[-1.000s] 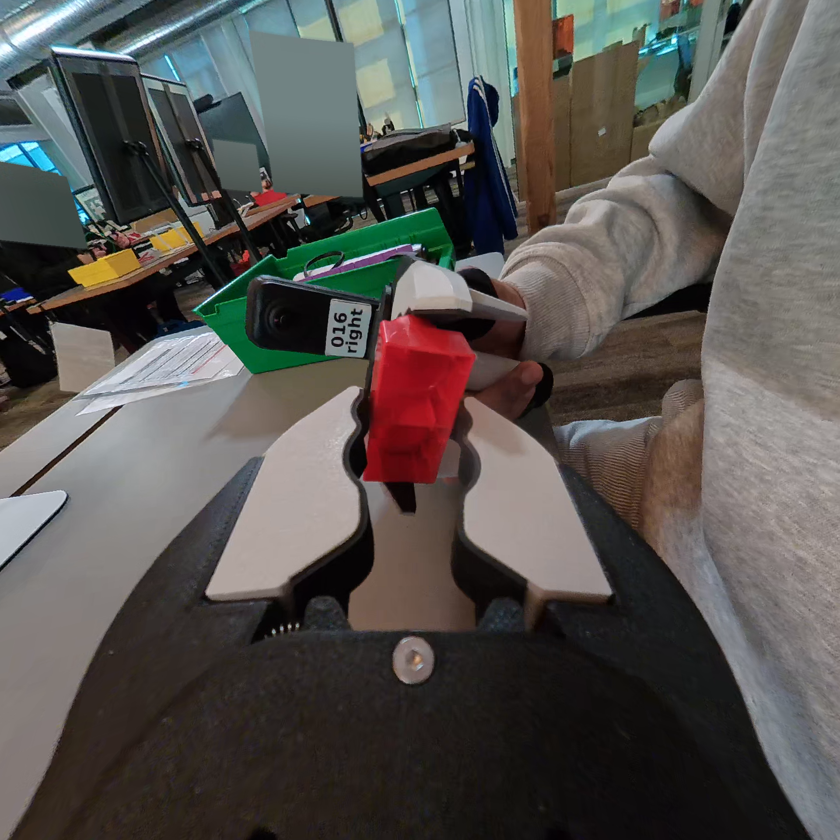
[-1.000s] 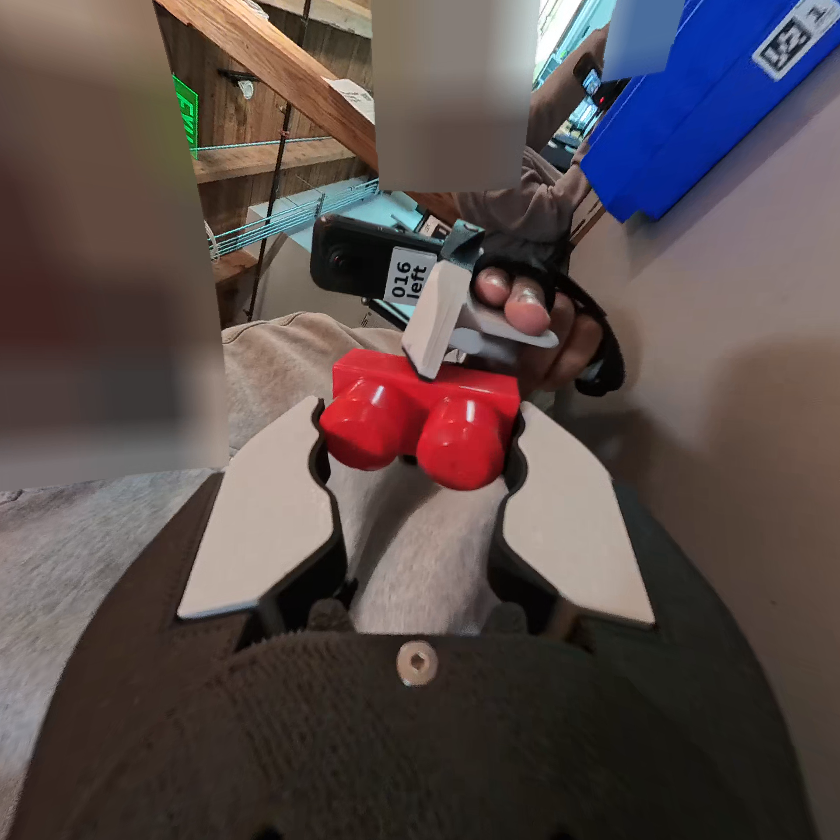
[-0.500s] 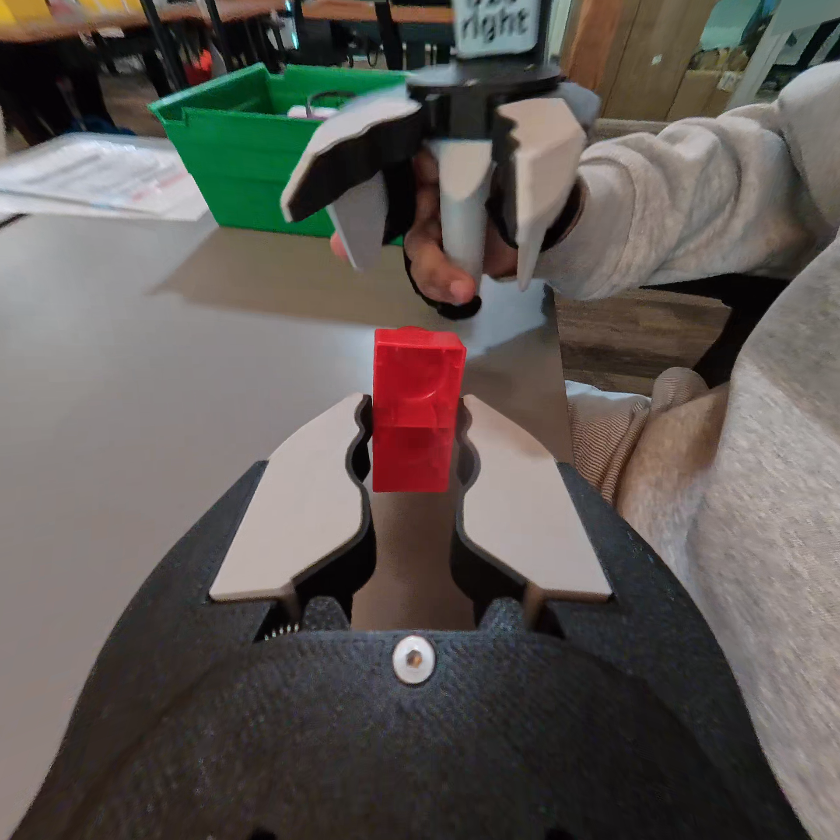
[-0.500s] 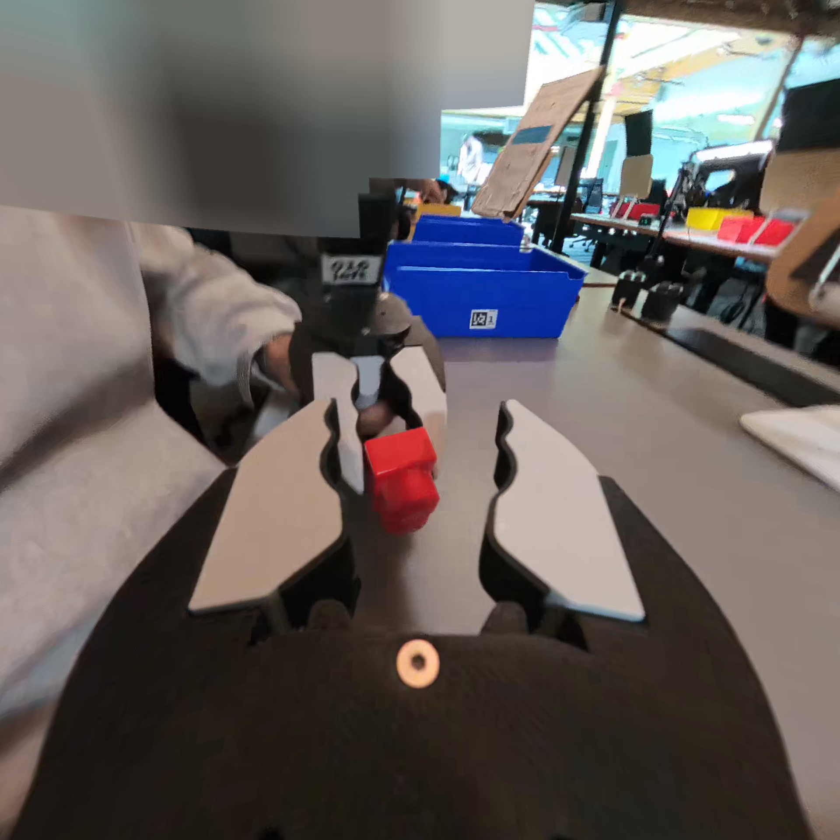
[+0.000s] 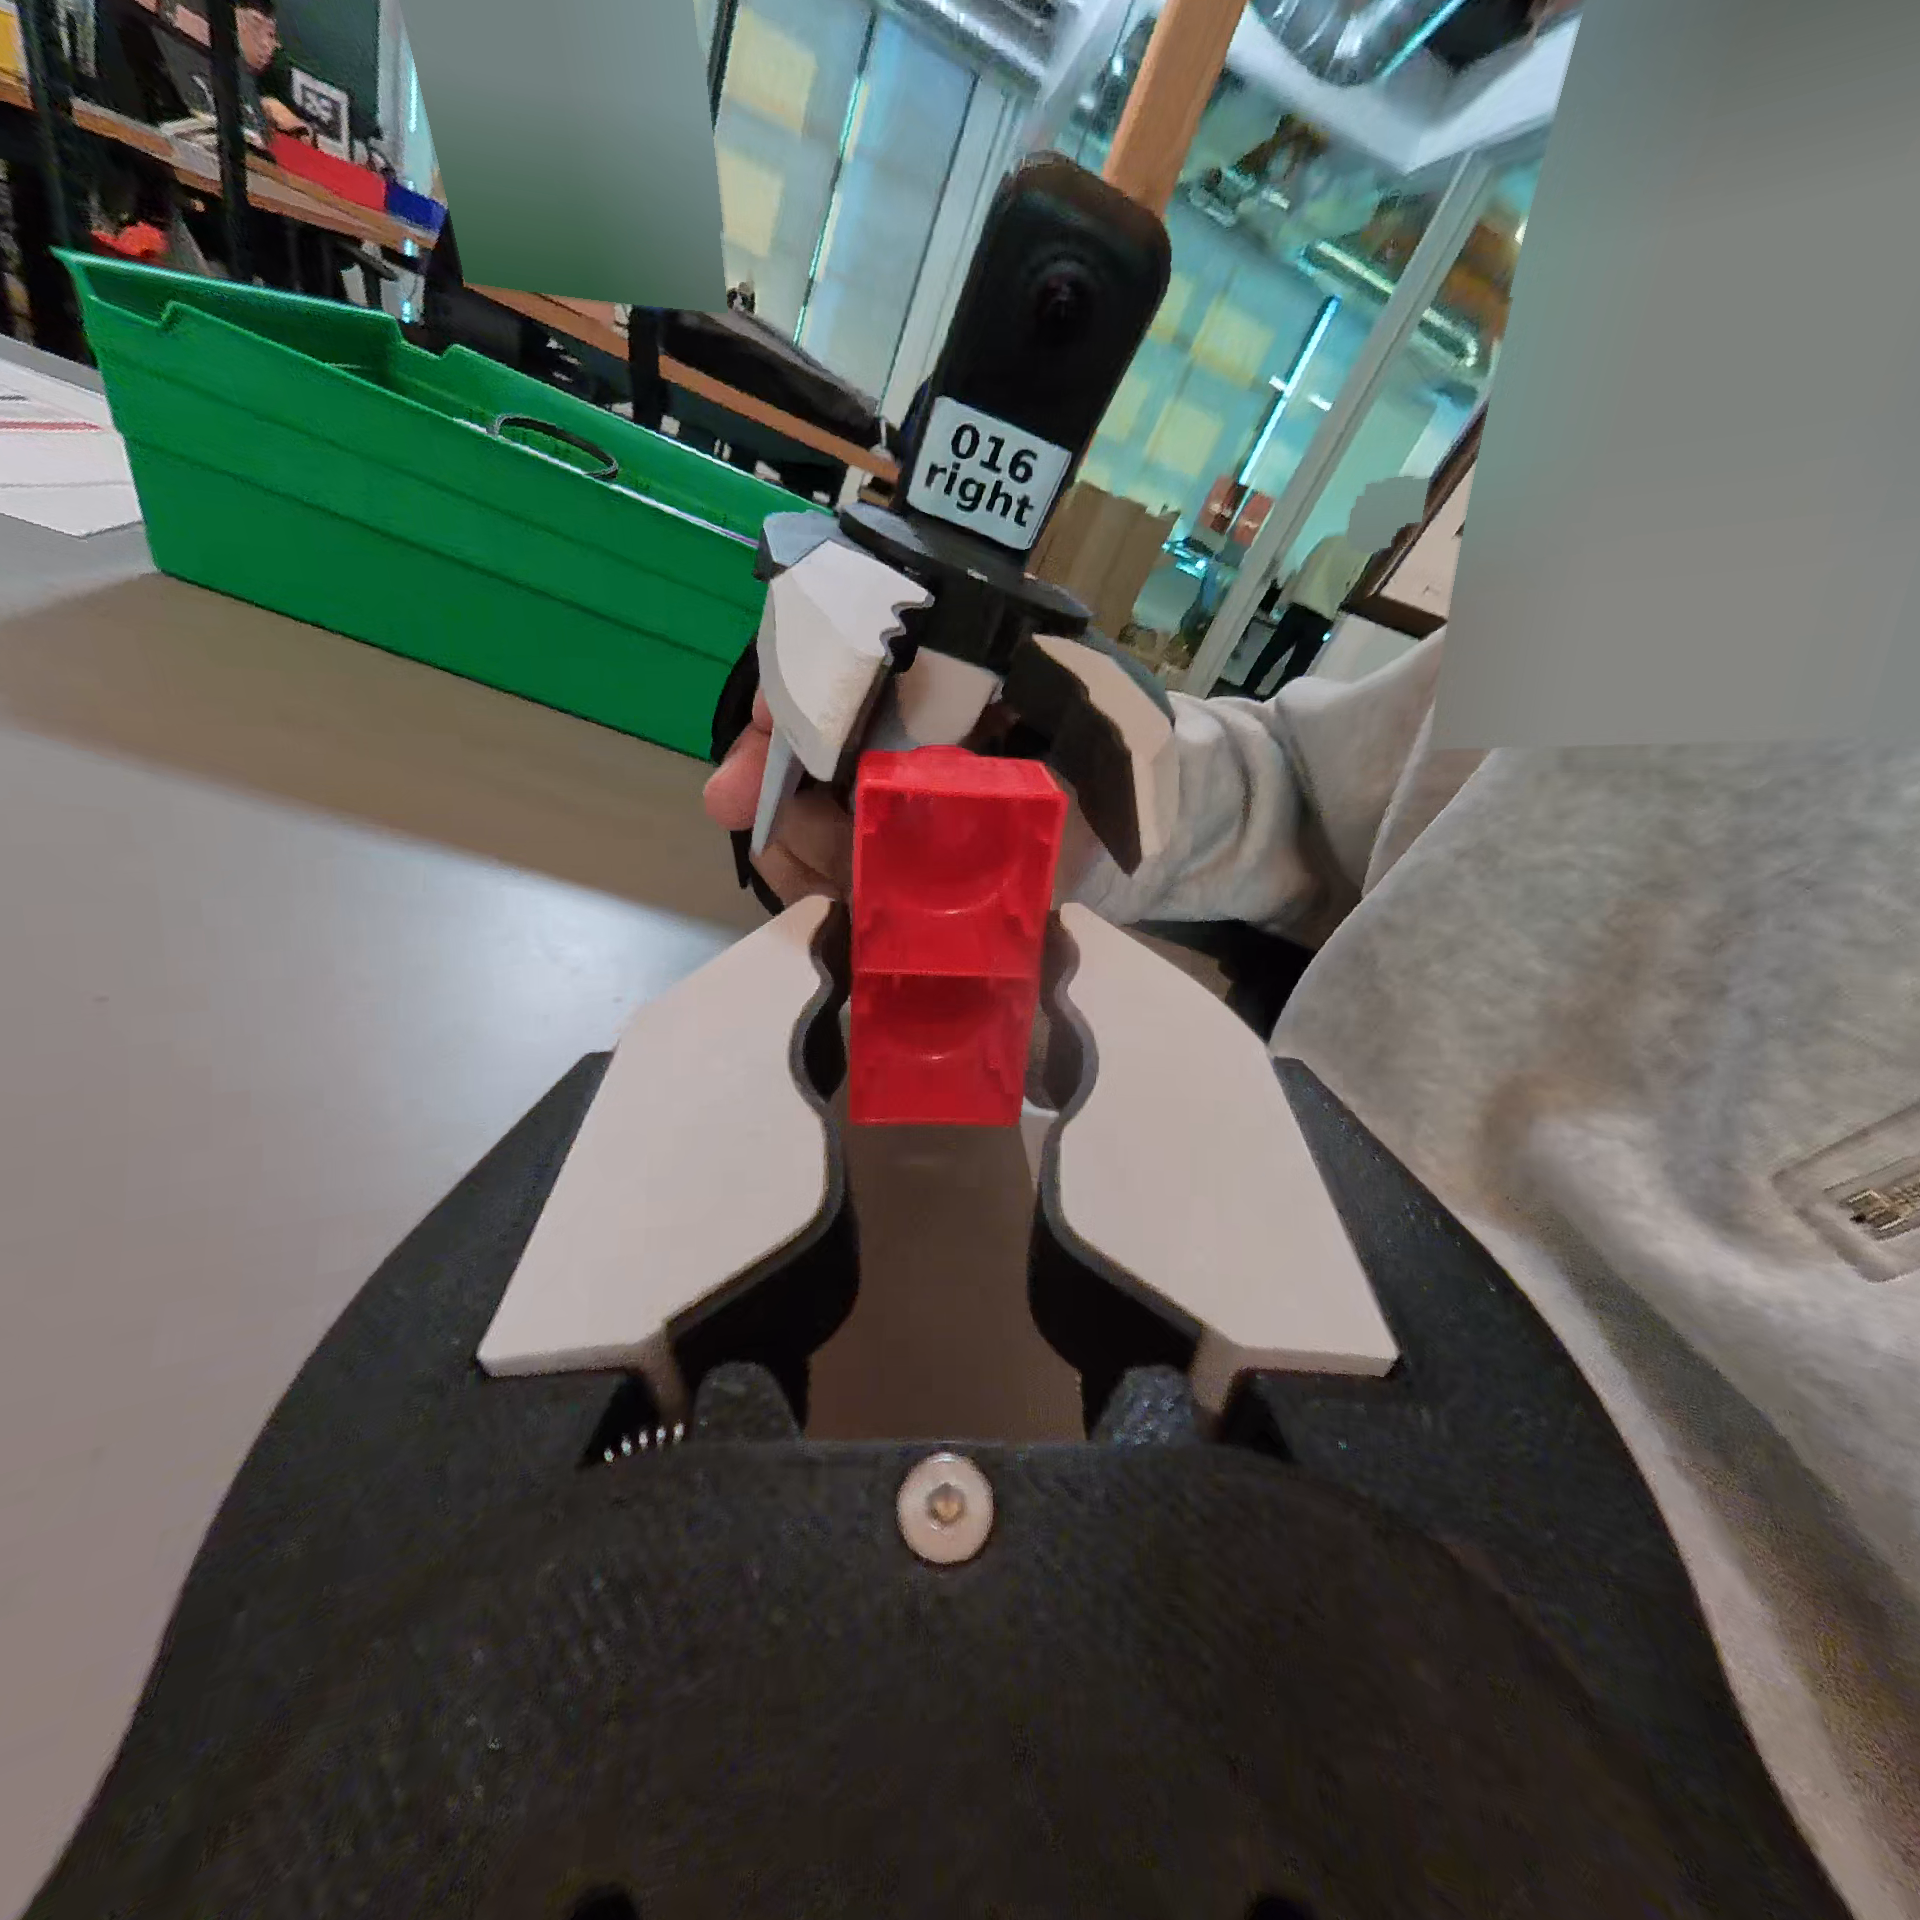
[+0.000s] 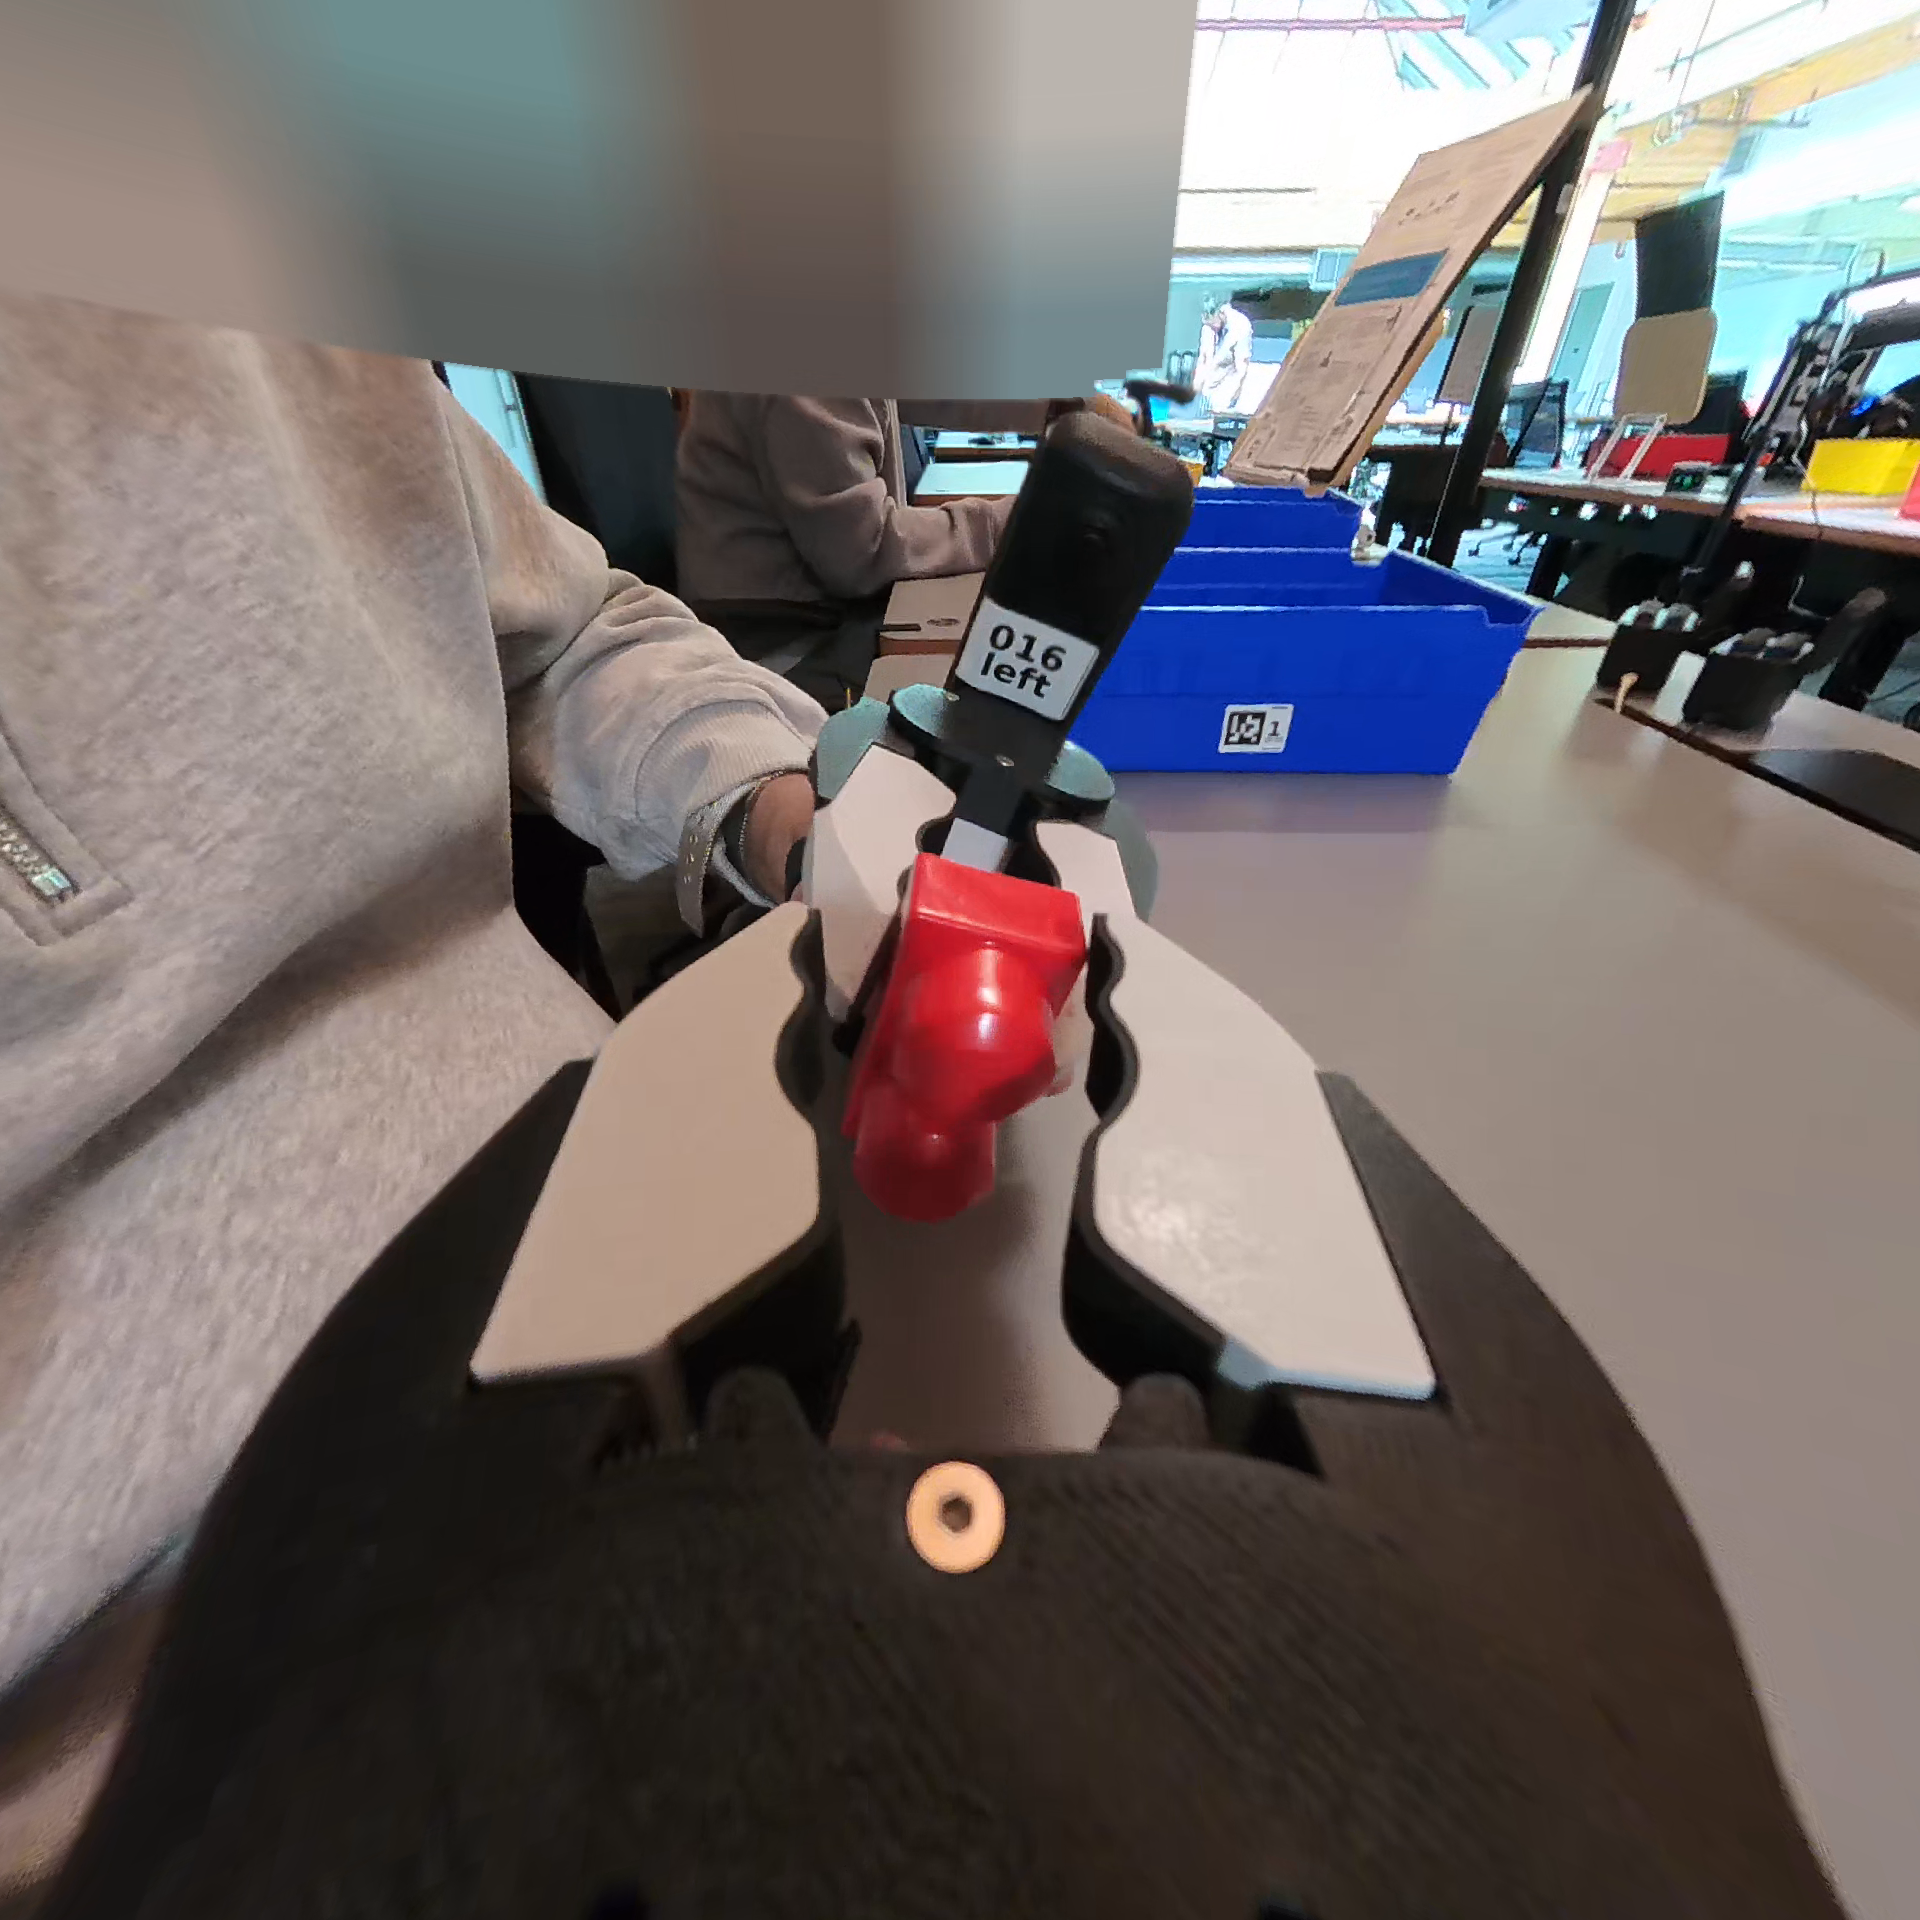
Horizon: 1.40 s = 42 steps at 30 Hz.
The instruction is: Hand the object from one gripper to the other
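Note:
A red block (image 5: 951, 935) with two round studs is clamped between the fingers of my left gripper (image 5: 940, 925), above the table edge. In the right wrist view the block (image 6: 956, 1039) points its studs toward the camera, with the left gripper (image 6: 971, 862) behind it. My right gripper (image 6: 951, 966) is open, its jaws standing on either side of the block. The right-hand pad is very near the block's side. In the left wrist view the right gripper (image 5: 956, 727) faces me and straddles the block's far end.
A green bin (image 5: 416, 520) stands on the grey table (image 5: 260, 935) at the left, with papers (image 5: 52, 457) beside it. A blue bin (image 6: 1299, 665) stands farther back on the table (image 6: 1507, 987). The person's grey sweatshirt (image 5: 1558, 1039) is close by. The tips of both grippers are at nearly the same place.
The right gripper let go of the block, drew back open, and has now come back in around it. The left gripper has kept its hold and tilted upward.

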Each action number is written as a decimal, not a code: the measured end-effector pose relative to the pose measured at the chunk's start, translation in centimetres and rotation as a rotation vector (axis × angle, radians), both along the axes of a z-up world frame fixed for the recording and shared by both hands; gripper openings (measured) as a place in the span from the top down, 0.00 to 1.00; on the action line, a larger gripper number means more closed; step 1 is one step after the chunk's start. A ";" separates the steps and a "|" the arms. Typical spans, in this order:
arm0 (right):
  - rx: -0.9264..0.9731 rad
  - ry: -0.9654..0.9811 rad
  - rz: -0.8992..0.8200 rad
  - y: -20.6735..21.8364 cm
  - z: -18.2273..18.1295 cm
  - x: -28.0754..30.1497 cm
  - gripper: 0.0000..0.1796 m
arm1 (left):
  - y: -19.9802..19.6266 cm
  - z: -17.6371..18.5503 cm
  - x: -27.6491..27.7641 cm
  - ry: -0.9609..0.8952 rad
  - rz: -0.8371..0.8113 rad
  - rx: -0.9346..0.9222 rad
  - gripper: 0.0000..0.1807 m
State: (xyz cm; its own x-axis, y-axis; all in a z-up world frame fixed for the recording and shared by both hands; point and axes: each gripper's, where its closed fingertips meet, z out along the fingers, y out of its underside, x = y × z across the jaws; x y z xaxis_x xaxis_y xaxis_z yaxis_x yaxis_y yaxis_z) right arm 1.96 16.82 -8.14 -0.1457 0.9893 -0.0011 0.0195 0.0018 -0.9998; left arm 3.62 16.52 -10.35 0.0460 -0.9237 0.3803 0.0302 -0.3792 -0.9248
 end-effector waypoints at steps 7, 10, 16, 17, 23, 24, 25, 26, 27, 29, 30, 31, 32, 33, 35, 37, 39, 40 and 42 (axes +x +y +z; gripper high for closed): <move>-0.157 -0.063 0.001 -0.2 -0.3 -0.6 0.80 | -0.5 0.4 0.2 -0.004 -0.002 0.077 0.81; -0.184 -0.062 -0.022 0.2 -0.2 -0.5 0.80 | -0.1 0.3 0.2 -0.005 0.013 0.043 0.78; -0.275 -0.007 -0.029 1.0 1.2 0.2 0.80 | 0.2 0.0 0.4 -0.001 0.018 -0.004 0.64; -0.284 -0.009 -0.033 1.1 1.2 0.3 0.80 | -0.1 -0.2 0.5 0.020 0.002 0.006 0.68; -0.273 -0.038 -0.036 0.7 1.1 0.0 0.80 | -1.0 -1.1 1.0 0.143 -0.003 0.117 0.77; -0.267 -0.040 -0.038 0.6 1.1 -0.1 0.80 | -0.9 -1.2 1.0 0.155 0.003 0.126 0.79; -0.263 -0.041 -0.044 0.6 1.1 -0.1 0.80 | -0.8 -1.3 0.9 0.159 0.007 0.128 0.81; -0.260 -0.040 -0.050 0.7 1.2 -0.2 0.80 | -0.8 -1.3 0.9 0.159 0.007 0.122 0.81; -0.256 -0.034 -0.054 0.8 1.2 -0.2 0.80 | -0.7 -1.3 0.8 0.156 0.007 0.111 0.81; -0.235 0.001 -0.068 1.1 1.4 -0.2 0.69 | -0.4 -1.0 0.7 0.126 0.019 0.092 0.81; -0.212 0.029 -0.090 1.5 1.6 -0.1 0.61 | -0.3 -0.8 0.6 0.102 0.021 0.066 0.81; -0.175 0.061 -0.117 1.9 1.9 0.1 0.57 | -0.2 -0.6 0.5 0.075 0.017 0.029 0.81; -0.122 0.091 -0.140 2.2 2.3 0.3 0.56 | 0.0 -0.4 0.3 0.048 0.015 -0.011 0.81; -0.051 0.112 -0.162 2.4 2.7 0.6 0.55 | 0.3 -0.2 0.1 0.021 0.017 -0.047 0.81; 0.142 0.118 -0.204 2.5 2.9 1.2 0.60 | 0.7 0.1 -0.3 -0.028 0.013 -0.115 0.81; 0.350 0.086 -0.227 2.3 2.6 1.5 0.69 | 1.0 0.4 -0.6 -0.073 0.004 -0.178 0.81; 0.484 0.042 -0.226 1.9 1.9 1.5 0.72 | 1.0 0.6 -0.7 -0.113 -0.019 -0.243 0.81; 0.519 0.026 -0.218 1.6 1.6 1.4 0.74 | 1.0 0.8 -0.7 -0.135 -0.035 -0.282 0.81; 0.548 0.013 -0.204 1.2 1.2 1.1 0.75 | 0.8 1.1 -0.7 -0.185 -0.081 -0.377 0.81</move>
